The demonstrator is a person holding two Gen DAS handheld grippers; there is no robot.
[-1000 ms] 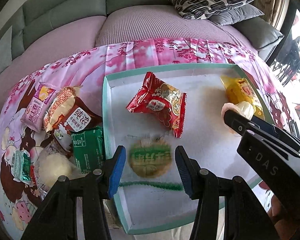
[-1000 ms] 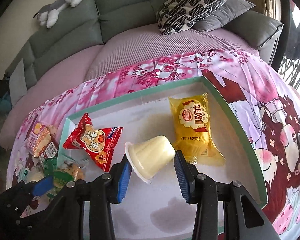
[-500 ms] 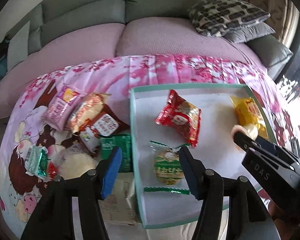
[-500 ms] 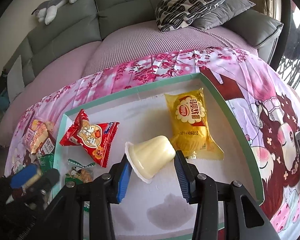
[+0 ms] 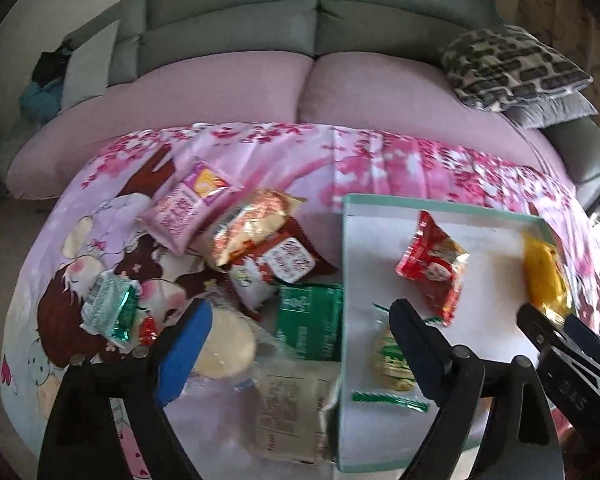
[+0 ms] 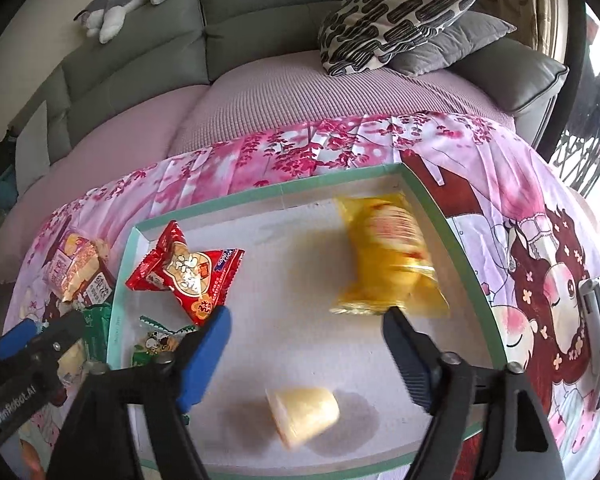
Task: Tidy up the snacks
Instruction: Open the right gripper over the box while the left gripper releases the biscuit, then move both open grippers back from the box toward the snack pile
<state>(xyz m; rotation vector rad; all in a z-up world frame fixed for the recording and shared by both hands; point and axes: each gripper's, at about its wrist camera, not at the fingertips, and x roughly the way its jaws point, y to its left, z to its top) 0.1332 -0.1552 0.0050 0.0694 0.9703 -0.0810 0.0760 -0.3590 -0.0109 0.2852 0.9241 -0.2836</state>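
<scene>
Crinkly foil packets [image 5: 256, 236] heaped on worktop left of tray [image 5: 440, 205]: light, soft, slippery, I'd pinch mid-body; round cake [image 5: 226, 346] crushable. Left gripper [image 5: 296, 324] jaws opening, clamping nothing. Right gripper [image 6: 306, 332] opening, pudding cup [image 6: 304, 414] lying free in tray

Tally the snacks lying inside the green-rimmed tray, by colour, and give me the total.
Red packet: 1
Yellow packet: 1
Pale yellow pudding cup: 1
Clear packet with green trim: 1
Total in the tray: 4
</scene>
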